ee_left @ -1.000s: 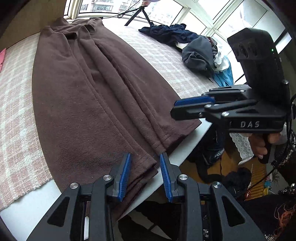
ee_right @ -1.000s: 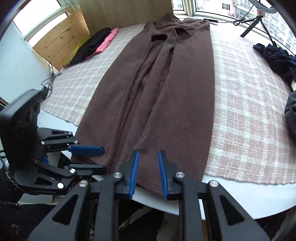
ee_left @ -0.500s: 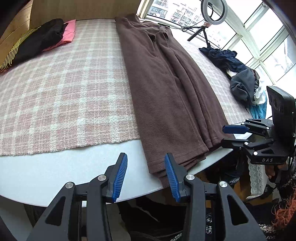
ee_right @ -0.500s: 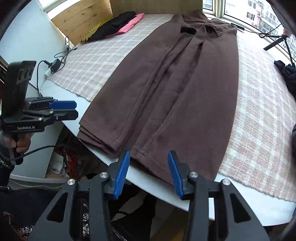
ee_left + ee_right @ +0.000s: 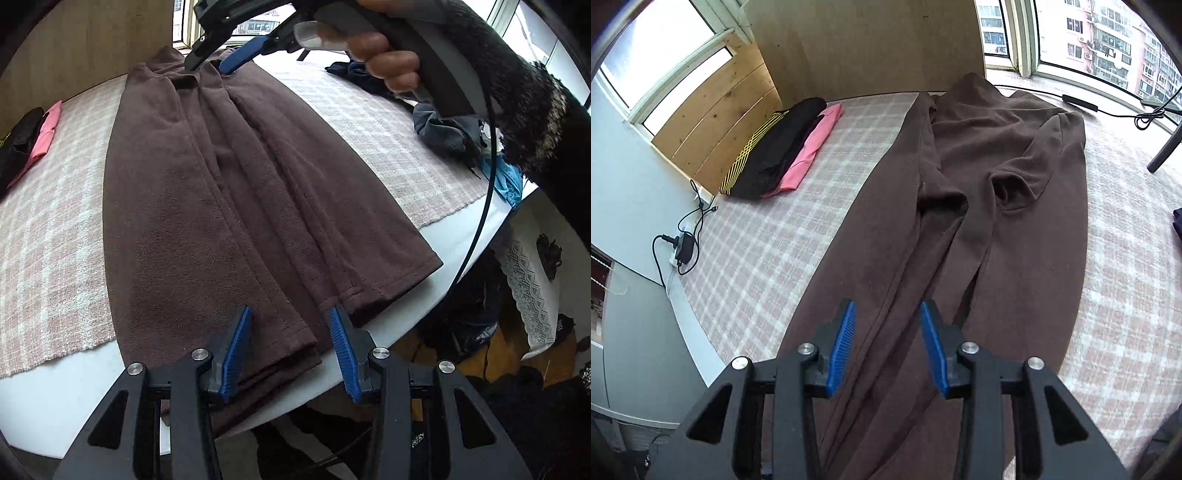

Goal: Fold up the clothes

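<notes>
In the left wrist view, a folded black garment with a pink one [image 5: 43, 138] beside it lay at the far left edge on the pink-and-white plaid cloth [image 5: 48, 236] that covered the white table [image 5: 55, 417]. The brown trousers [image 5: 221, 206] stretched lengthwise down the middle of the frame — hems at the near table edge, waist toward the upper left. The left gripper [image 5: 290, 350] sat at bottom centre, its blue pads spread apart over the nearest hem and pinching nothing. At the top of the frame the right gripper [image 5: 242, 61] reached over the waist end, gripped by a hand [image 5: 384, 55] in a dark knitted sleeve; from here I cannot tell how its fingers stood. A heap of dark blue and grey clothes [image 5: 443, 129] lay at the right.

In the right wrist view, that gripper's blue pads [image 5: 842, 343] were spread wide above the trouser legs — empty — with the black-and-yellow garment [image 5: 768, 151] at upper left.
</notes>
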Available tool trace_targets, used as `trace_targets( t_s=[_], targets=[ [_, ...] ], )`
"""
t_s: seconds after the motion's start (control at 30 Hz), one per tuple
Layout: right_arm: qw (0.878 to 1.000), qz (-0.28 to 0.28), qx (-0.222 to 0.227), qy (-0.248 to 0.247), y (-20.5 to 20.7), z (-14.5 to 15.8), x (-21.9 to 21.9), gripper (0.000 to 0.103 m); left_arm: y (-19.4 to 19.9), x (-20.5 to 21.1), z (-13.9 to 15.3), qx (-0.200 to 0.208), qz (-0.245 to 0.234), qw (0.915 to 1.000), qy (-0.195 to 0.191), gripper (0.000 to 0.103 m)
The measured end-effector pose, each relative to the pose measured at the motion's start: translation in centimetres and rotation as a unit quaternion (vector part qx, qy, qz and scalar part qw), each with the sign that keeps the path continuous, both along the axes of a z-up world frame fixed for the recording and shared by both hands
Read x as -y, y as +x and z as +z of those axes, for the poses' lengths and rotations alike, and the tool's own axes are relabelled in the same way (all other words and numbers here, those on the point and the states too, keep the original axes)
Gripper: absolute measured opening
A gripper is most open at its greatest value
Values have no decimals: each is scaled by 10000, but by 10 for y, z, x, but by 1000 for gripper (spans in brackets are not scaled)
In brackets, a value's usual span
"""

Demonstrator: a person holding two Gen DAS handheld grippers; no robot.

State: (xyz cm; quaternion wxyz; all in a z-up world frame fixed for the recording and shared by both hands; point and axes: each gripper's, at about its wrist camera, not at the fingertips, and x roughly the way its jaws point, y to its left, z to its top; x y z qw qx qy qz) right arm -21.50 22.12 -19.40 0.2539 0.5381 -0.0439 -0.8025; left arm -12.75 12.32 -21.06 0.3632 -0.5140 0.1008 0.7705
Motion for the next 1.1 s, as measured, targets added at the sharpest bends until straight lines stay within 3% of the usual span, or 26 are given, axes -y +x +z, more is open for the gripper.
trace_targets(
  t_s=[0.13,0.23,0.33,0.57,0.8,0.87,0.93,1.03,1.1],
  targets=[
    [9982,-93,470,-353,-55,-25,12,37,-4,12,0,34,175,9997,141,25],
    [9972,-135,678,-270,-80,-43,22,37,-7,14,-1,188,180,9993,273,14],
    [9970,-25,742,-223,-89,-51,29,5,-5,13,0,154,117,9994,272,12],
    [9982,158,507,-269,-86,-30,18,5,-5,11,10,198,-120,9990,380,10],
    [9979,327,331,457,-85,-50,24,5,-9,1,-4,450,-359,9982,194,11],
    [9960,433,271,737,-81,-52,29,10,-5,11,5,556,-339,9973,352,11],
    [9956,351,130,863,-72,-36,24,11,-2,25,18,508,-266,9973,462,14],
    [9936,530,-579,815,-41,-2,26,12,0,51,39,223,-77,9982,558,14],
    [9933,918,-567,403,-24,3,40,12,-11,63,41,174,217,9977,619,14]
  ],
)
